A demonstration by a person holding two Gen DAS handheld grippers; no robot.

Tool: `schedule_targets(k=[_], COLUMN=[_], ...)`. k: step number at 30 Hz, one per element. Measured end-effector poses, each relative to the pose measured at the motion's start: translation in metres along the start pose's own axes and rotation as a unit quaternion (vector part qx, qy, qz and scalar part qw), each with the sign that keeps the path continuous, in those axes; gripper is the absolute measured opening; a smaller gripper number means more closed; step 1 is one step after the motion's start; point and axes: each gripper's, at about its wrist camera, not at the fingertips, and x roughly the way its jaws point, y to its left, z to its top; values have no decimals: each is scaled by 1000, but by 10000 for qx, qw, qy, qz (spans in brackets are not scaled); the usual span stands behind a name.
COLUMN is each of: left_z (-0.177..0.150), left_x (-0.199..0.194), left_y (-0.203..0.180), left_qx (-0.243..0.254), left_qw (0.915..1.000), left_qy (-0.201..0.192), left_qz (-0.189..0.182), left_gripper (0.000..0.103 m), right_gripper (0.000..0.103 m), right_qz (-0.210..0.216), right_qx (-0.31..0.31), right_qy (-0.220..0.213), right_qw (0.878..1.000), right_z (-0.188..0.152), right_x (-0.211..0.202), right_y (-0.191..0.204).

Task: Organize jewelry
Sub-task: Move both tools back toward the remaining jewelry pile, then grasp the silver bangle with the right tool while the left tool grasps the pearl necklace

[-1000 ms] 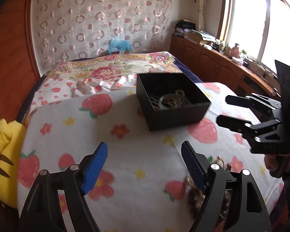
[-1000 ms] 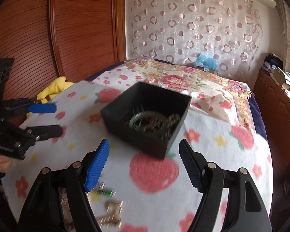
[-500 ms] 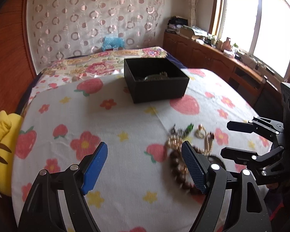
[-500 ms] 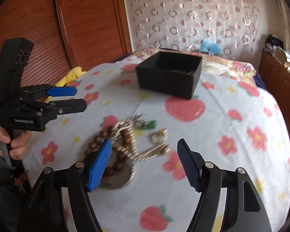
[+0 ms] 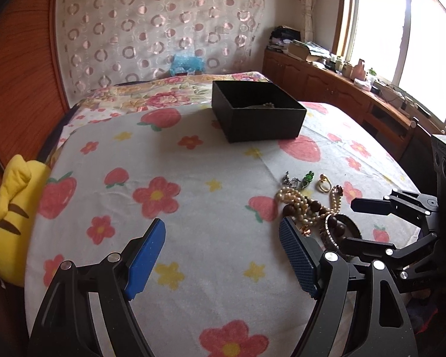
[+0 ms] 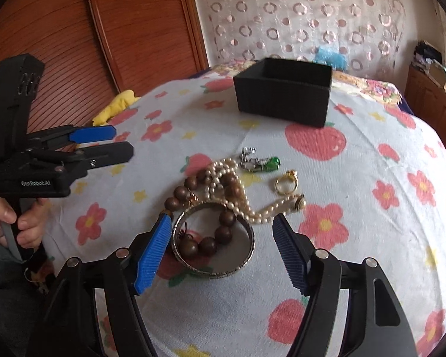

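Note:
A heap of jewelry lies on the strawberry-print cloth: a silver bangle [image 6: 214,241], brown wooden beads [image 6: 190,187], a pearl strand [image 6: 238,190], a gold ring [image 6: 286,184] and a green brooch [image 6: 270,163]. The heap also shows in the left wrist view [image 5: 309,208]. A black open box [image 6: 284,90] with some jewelry inside [image 5: 267,104] stands farther back. My right gripper [image 6: 220,250] is open and empty, just above the bangle. My left gripper [image 5: 223,255] is open and empty, left of the heap.
A yellow plush toy [image 5: 12,208] lies at the table's left edge. A wooden wardrobe [image 6: 104,29] stands on the left. A wooden cabinet with clutter [image 5: 342,89] runs under the window on the right. A bed with a floral cover [image 5: 163,95] lies behind the table.
Both grippers pulled back from the black box toward the near edge. The jewelry heap has come into view under the right gripper. Both stay open and empty.

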Motion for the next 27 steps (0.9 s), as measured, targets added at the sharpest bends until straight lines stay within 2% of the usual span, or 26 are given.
schedule_targets(k=[10,13,15,27], left_z=[-5,-7,-8,-8], left_x=[6,8,10,23], left_y=[1,-3,-5,-29], left_qx=[-86,-71,-49,132], left_qw=[10000,9999,9999,9991], left_qy=[30,41,64,244], left_qz=[-32,-65,-94,-320], left_gripper=[76,76,76,76], right_gripper=[73,62,62,62], right_qz=[58,89,98,-67], right_qx=[-119,-150,-177,-219], right_qy=[190,192,192,-127], right_qw=[9997,9997,9996,9997], right_z=[-4,-5,-7,-10], right_x=[7,6,4,-25], right_y=[6,5,4,-6])
